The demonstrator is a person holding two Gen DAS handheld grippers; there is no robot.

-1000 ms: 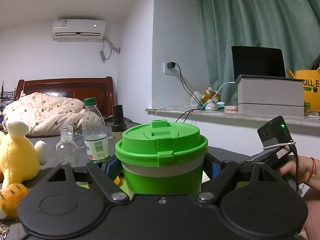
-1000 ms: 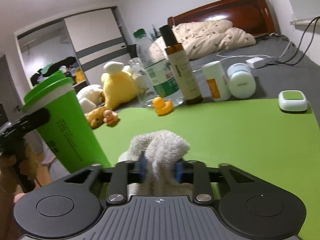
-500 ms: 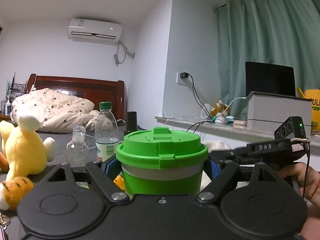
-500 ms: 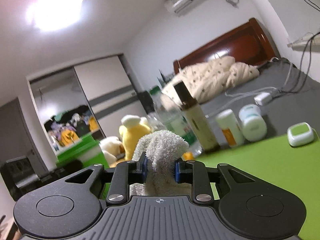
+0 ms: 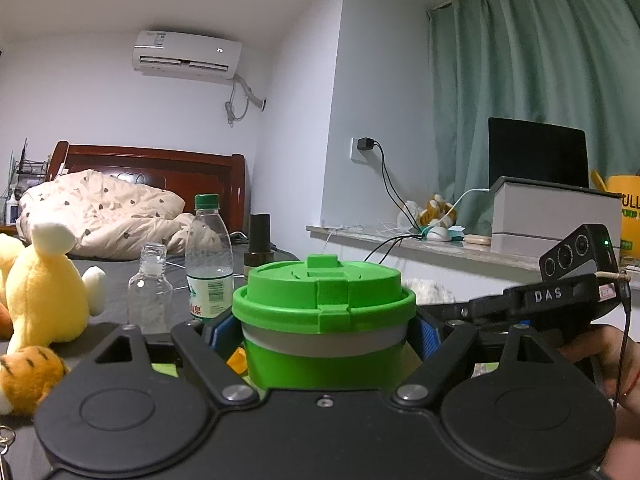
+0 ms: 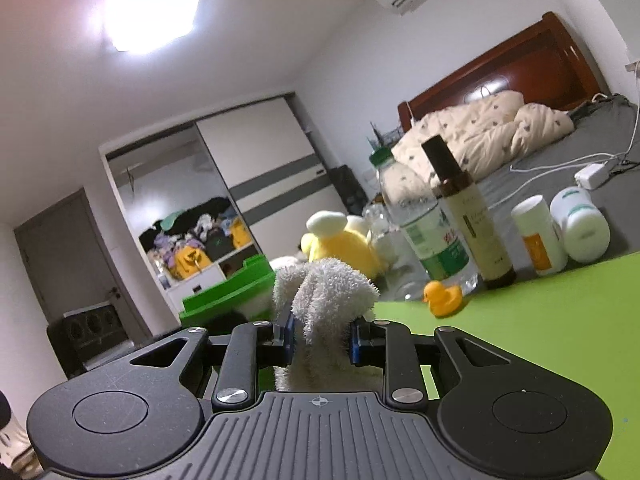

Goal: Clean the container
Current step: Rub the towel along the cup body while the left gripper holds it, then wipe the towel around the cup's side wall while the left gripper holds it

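Left wrist view: left gripper (image 5: pixel 324 332) is clamping the green lidded cup (image 5: pixel 324 320) by its sides.
Right gripper (image 6: pixel 322 338) is pinching the white cloth (image 6: pixel 326 300) just beside the cup; hard wiping risks twisting it loose, since both pads are gripping smooth plastic.

Open bright green flat mat (image 6: pixel 540 320) at right, row of upright plastic bottles (image 6: pixel 430 236) blocking centre, small yellow rubber duck (image 6: pixel 442 297) beside them.
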